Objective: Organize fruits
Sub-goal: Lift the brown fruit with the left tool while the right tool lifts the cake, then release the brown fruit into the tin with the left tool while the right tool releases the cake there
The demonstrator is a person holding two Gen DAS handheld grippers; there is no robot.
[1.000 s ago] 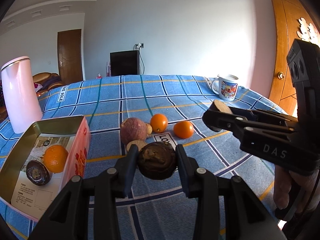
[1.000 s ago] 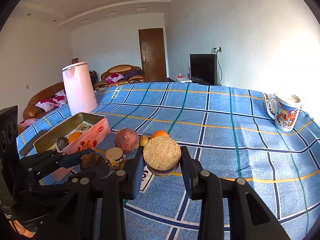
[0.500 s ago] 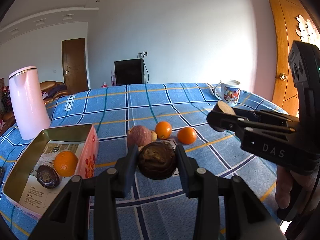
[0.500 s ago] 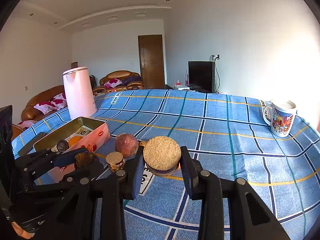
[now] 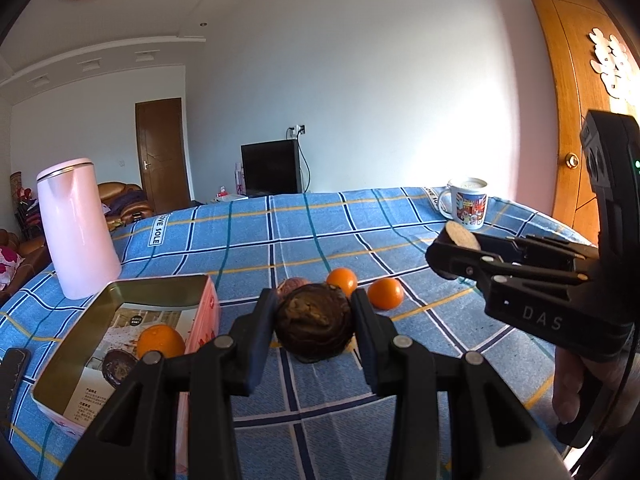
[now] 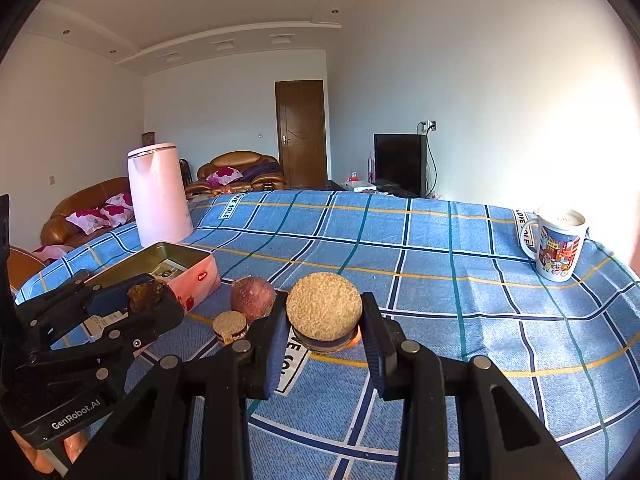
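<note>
Two hand-held black tongs are hovering above a table (image 6: 460, 248) covered in a blue checked cloth. The left tongs (image 5: 314, 324) are reaching level and forward over the table's near part, their two fingers gripping a dark brown wrinkled fruit (image 5: 314, 326) by its sides; it is roundish, with no clear long axis, and its torn, paler patch is facing up toward the camera. The right tongs (image 6: 324, 320) are sitting to the right of the left pair, also level and pointing forward, closed on a cut half fruit (image 6: 324, 308) with its flat, pale grainy face turned back toward the camera and its dark skin underneath. To the left, an open tin box (image 5: 120, 292) is lying on the table, holding an orange (image 5: 160, 342) and a dark half fruit (image 5: 116, 362). Ahead of the left tongs, two more oranges (image 5: 342, 280) and a purple round fruit (image 6: 252, 298) are lying on the cloth, with another cut half (image 6: 229, 324) just beside the purple one. A pink kettle (image 5: 76, 228) is standing behind the box, and a printed mug (image 6: 558, 246) is standing far right
</note>
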